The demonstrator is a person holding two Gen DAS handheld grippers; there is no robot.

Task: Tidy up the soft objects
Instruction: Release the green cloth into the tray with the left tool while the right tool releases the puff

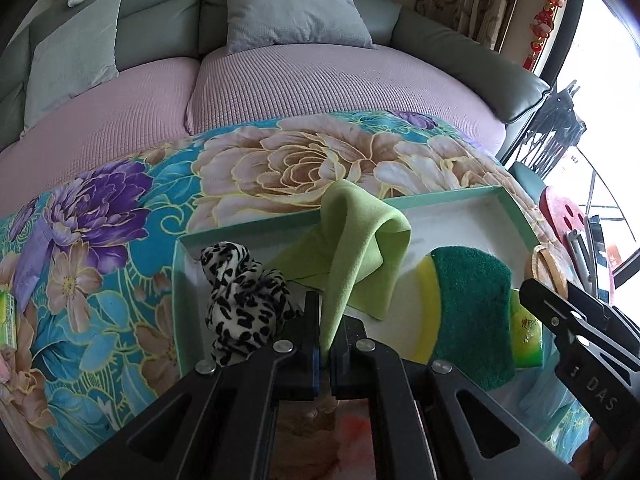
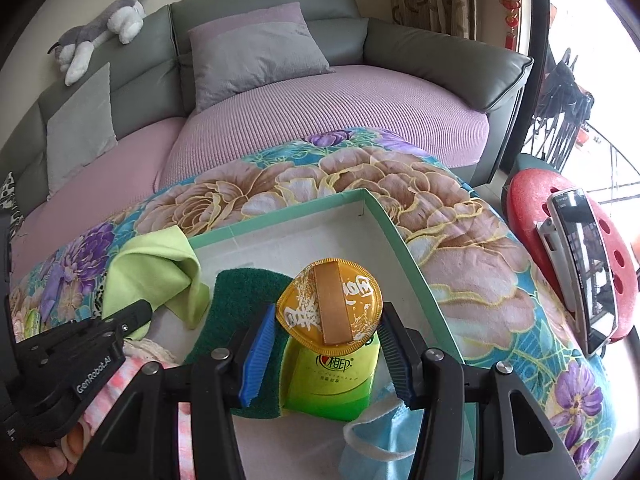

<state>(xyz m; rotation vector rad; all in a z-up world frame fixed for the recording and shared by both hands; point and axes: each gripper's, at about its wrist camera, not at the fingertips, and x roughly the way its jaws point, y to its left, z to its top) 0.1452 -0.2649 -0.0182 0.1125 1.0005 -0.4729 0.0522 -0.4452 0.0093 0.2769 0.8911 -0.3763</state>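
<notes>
- The left gripper (image 1: 325,344) is clenched on a green cloth (image 1: 356,240), which trails into the tray (image 1: 516,204) on the floral blanket (image 1: 120,240). Released now, its far fold could flop over the rim.
- The cloth lies beside the leopard fabric (image 1: 240,300) and may snag it if dragged.
- The right gripper (image 2: 326,356) appears to clasp a green pack (image 2: 332,376), though pad contact is hard to see; a loose hold would drop it onto the sponge (image 2: 240,300) or mask (image 2: 376,440).

Daylit, blown-out right window, fisheye-warped edges
</notes>
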